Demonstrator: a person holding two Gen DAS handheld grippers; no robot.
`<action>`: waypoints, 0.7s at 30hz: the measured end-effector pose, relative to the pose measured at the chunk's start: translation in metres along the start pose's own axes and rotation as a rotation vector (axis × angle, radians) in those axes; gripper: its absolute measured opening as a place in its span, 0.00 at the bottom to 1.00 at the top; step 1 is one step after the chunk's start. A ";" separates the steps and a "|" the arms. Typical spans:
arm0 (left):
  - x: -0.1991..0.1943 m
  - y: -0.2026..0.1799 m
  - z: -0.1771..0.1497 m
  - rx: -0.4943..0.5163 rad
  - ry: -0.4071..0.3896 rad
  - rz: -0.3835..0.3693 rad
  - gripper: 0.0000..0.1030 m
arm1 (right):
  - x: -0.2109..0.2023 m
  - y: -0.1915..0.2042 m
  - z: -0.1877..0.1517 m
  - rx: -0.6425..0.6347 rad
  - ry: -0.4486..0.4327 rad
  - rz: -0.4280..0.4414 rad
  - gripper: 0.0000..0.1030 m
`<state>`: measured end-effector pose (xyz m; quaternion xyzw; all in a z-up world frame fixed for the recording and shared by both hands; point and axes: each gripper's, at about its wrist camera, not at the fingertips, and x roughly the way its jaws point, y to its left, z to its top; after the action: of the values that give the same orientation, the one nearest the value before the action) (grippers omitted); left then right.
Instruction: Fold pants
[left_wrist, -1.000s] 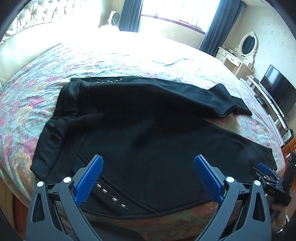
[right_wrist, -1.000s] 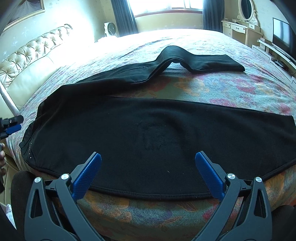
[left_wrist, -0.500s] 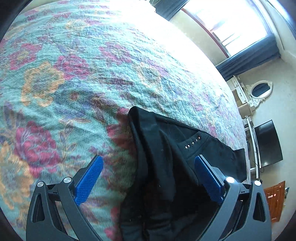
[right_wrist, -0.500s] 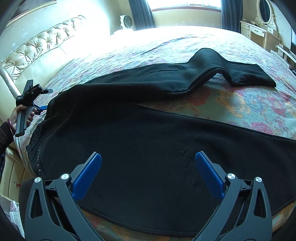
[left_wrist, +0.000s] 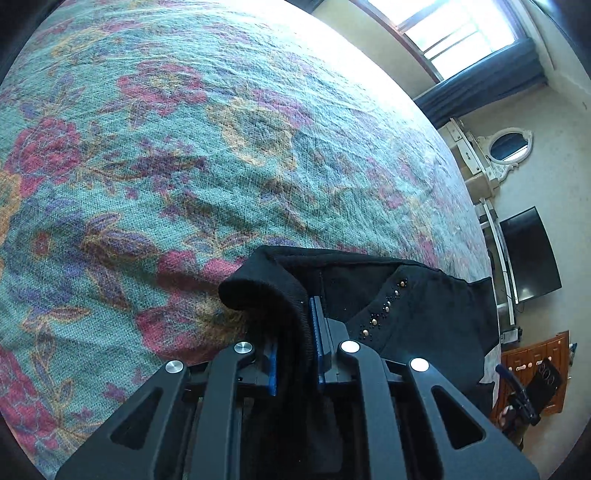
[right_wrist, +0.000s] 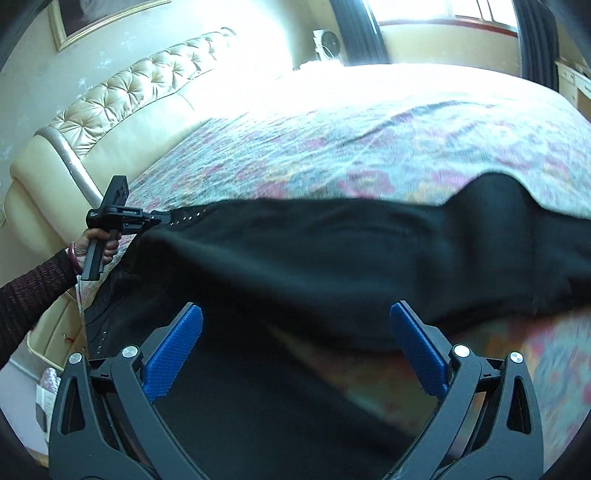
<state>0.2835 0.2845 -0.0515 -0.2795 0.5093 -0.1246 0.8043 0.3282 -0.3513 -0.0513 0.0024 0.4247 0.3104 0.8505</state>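
Black pants (right_wrist: 332, 251) with small studs lie spread on the floral bedspread (right_wrist: 369, 129). My left gripper (left_wrist: 295, 332) is shut on the waistband corner of the pants (left_wrist: 266, 291), which bunches up between the blue pads. It also shows at the left of the right wrist view (right_wrist: 155, 219), holding the waistband lifted. My right gripper (right_wrist: 295, 350) is open and empty, just above the near leg of the pants.
A cream tufted headboard (right_wrist: 122, 92) runs along the left. A window with dark curtains (right_wrist: 443, 22) is at the back. A dresser with oval mirror (left_wrist: 506, 147) and a TV (left_wrist: 528, 254) stand beyond the bed's far side.
My left gripper moved to the waistband corner, shut on it and lifted it. The far side of the pants has been pulled up and over. My right gripper stays open.
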 end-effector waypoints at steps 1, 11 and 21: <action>0.002 0.001 0.001 0.004 0.003 0.000 0.13 | 0.010 -0.012 0.020 -0.040 0.016 -0.025 0.98; 0.007 0.005 0.007 0.026 0.018 0.006 0.12 | 0.151 -0.055 0.100 -0.381 0.415 -0.072 0.92; 0.009 -0.009 0.013 0.067 0.013 0.090 0.11 | 0.118 -0.026 0.088 -0.456 0.392 -0.081 0.09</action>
<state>0.2996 0.2773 -0.0488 -0.2286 0.5222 -0.1070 0.8146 0.4582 -0.2867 -0.0873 -0.2655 0.5000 0.3581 0.7425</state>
